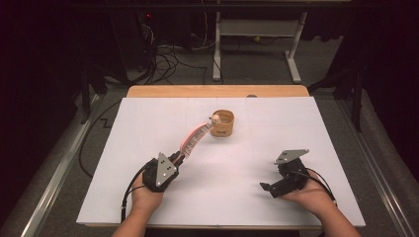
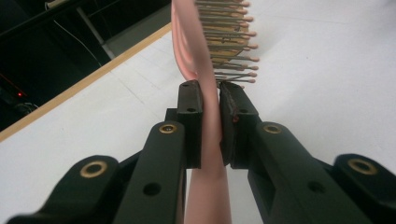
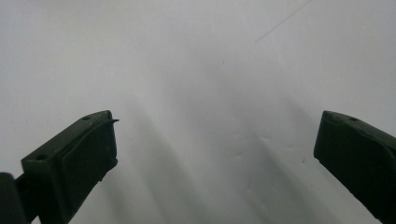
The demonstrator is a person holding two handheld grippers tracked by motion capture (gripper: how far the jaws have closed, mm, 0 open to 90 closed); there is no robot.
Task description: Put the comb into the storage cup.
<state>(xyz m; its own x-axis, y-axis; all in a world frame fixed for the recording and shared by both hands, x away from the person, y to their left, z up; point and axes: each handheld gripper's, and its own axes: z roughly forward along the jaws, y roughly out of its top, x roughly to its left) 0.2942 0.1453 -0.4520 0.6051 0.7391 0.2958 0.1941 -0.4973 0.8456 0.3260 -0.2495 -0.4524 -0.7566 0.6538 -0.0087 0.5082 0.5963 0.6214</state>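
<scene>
A pink hairbrush (image 1: 191,139) with metal bristles is held up off the white table sheet (image 1: 148,123), its head reaching toward a small wooden cup (image 1: 222,123) at the middle back. My left gripper (image 1: 177,159) is shut on the brush's handle; in the left gripper view the pink handle (image 2: 210,121) is pinched between both black pads, bristles (image 2: 231,42) pointing right. Something small sits at the cup's rim, too small to make out. My right gripper (image 1: 267,187) hovers low at the right front, open, with bare white sheet between its jaws (image 3: 215,154).
The white sheet covers a wooden table whose far edge (image 1: 217,91) shows. Beyond it stand a white desk frame (image 1: 257,34) and cables on a dark floor. Metal rails run along both sides of the table.
</scene>
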